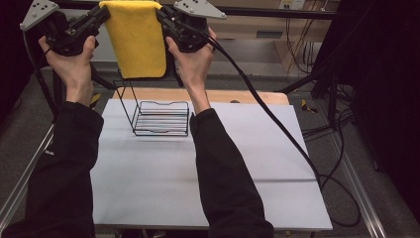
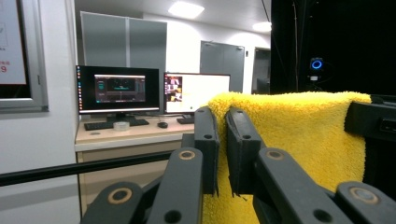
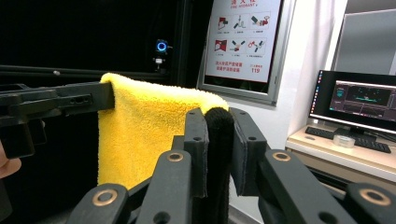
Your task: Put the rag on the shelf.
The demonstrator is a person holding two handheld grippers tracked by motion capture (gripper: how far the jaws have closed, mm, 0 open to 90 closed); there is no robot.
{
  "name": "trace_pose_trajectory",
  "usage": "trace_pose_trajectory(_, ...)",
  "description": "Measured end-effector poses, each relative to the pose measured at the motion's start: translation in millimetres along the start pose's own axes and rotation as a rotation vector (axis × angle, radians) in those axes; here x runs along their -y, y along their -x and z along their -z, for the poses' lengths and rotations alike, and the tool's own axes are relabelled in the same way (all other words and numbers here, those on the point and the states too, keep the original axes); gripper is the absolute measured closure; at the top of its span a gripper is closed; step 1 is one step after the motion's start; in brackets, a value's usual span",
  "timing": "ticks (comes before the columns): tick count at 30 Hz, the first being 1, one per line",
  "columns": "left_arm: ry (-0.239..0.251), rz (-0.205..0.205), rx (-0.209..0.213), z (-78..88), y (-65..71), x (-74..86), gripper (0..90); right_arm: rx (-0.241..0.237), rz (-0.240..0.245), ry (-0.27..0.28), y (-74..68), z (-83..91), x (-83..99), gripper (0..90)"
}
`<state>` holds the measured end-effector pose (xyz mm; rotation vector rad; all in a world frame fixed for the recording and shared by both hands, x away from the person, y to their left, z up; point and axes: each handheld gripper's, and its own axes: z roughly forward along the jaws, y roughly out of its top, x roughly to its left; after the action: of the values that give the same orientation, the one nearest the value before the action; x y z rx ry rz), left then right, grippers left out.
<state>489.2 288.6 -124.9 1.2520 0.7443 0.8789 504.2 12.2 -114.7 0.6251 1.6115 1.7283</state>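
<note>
**Desk:** What sits nearest the person?

**Photographer:** Two black-sleeved forearms reach up over a white rectangular table [image 1: 163, 188]. Its near half is bare, with open room on both sides of the arms. Beyond the sleeves, between them, a black wire rack [image 1: 161, 118] with a tall back frame stands on the table, clear of every edge.

**Desk:** And the grippers?

**Photographer:** Both are raised well above the rack. The left gripper [image 1: 101, 15] has its jaws closed on the left top corner of a fluffy yellow microfibre towel [image 1: 138, 39]; in the left gripper view the jaws [image 2: 223, 149] pinch the cloth's edge with a thin gap between them. The right gripper [image 1: 163, 17] is clamped on the towel's right top corner; in the right gripper view [image 3: 219, 154] the cloth between the pads looks dark.

**Desk:** How does the towel lie?

**Photographer:** Stretched taut between the two grippers along its top edge, hanging freely below them, its bottom edge just above the rack's back frame.

**Desk:** Farthest off?

**Photographer:** Beyond the grippers, a wooden desk [image 2: 121, 133] with two lit monitors [image 2: 116, 88], and a red-and-white wall poster [image 3: 245, 37].
</note>
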Motion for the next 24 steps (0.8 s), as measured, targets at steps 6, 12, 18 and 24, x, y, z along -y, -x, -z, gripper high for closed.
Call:
trace_pose_trajectory(6,-0.007,0.005,-0.02,-7.0,-9.3,1.9,83.5,-0.001,0.012,-0.007,2.0,-12.4,0.1,78.6)
trace_pose_trajectory(12,-0.026,-0.009,-0.029,-11.0,-16.8,10.1,83.5,0.003,0.015,-0.025,4.9,-24.5,9.0,78.7)
trace_pose_trajectory(18,-0.048,-0.003,-0.029,-10.3,-24.6,26.7,83.5,0.003,0.017,-0.058,4.1,-32.2,22.9,78.6)
trace_pose_trajectory(24,-0.067,-0.002,-0.012,-6.6,-26.6,42.1,83.5,-0.006,0.012,-0.084,3.1,-31.8,40.2,78.6)
